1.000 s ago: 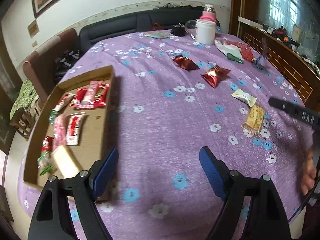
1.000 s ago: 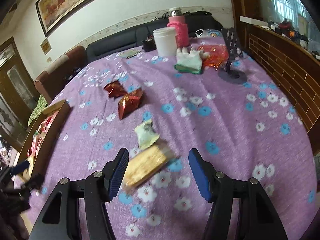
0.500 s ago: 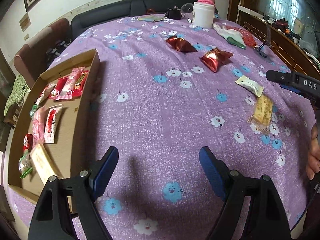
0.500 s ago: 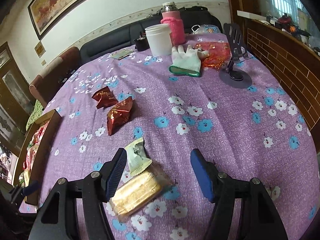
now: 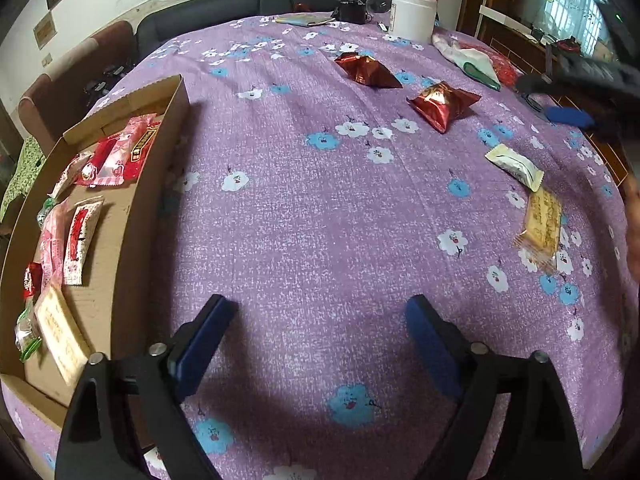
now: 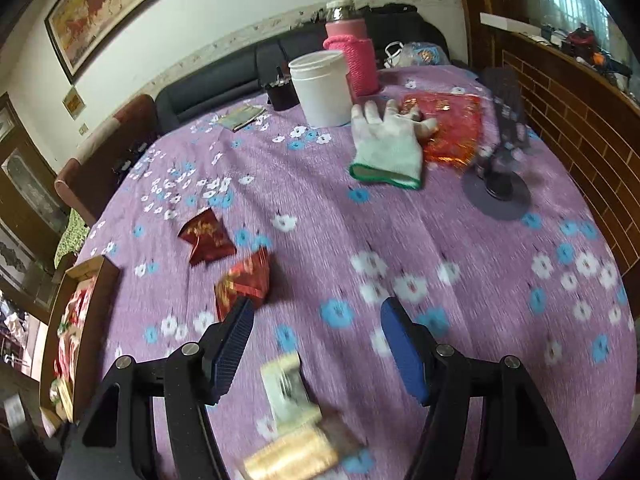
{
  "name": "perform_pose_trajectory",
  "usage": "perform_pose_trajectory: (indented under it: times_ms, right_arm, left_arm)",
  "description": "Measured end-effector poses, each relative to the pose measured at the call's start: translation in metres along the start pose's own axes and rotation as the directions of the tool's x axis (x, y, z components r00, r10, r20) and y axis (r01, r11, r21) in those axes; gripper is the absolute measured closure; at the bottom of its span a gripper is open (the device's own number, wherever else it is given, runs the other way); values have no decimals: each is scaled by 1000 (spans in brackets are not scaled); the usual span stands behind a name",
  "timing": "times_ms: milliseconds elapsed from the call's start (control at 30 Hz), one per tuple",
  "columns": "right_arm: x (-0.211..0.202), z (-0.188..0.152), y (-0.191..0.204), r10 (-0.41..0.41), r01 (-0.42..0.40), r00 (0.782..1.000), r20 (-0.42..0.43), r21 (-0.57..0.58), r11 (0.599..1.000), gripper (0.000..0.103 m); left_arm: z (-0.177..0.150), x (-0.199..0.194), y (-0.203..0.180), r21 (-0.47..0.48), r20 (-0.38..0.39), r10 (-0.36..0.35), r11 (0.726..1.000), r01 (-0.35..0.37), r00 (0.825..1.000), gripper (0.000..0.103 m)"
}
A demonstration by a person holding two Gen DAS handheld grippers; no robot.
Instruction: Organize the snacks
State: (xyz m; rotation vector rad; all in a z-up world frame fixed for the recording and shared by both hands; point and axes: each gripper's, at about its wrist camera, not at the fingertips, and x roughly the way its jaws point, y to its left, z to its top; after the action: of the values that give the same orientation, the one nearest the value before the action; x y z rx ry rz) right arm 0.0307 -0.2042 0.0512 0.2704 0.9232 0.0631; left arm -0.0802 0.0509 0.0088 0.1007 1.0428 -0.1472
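Left gripper (image 5: 316,336) fingers just widened, nothing between; right gripper (image 6: 316,336) fingers apart, empty, over the purple tabletop (image 6: 460,240) near red foil packet (image 6: 242,282).

Left gripper (image 5: 320,336): matte black angular arms, silver screw heads at the pivots, blue ribbed pads on the fingers (image 5: 202,344). Right gripper (image 6: 316,344) matches it, with the same black frame, silver screws and textured blue pads.

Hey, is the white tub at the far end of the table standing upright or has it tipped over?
Upright. The white tub stands on its base on the purple tablecloth, lid on top, beside the pink-sleeved bottle.
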Motion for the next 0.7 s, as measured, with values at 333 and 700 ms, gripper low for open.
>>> perform_pose_trajectory:
  times_ms: [333,700]
  right_arm:
    - [78,32,42,-20,8,988,-152,-74,997,47]
    - [25,-12,75,258,-301,943,-213,-205,932,62]
  left_arm:
    - [-2,4,-6,46,-3,-37,998,37,999,0]
    - [-7,1,-8,53,5,-39,998,38,999,0]
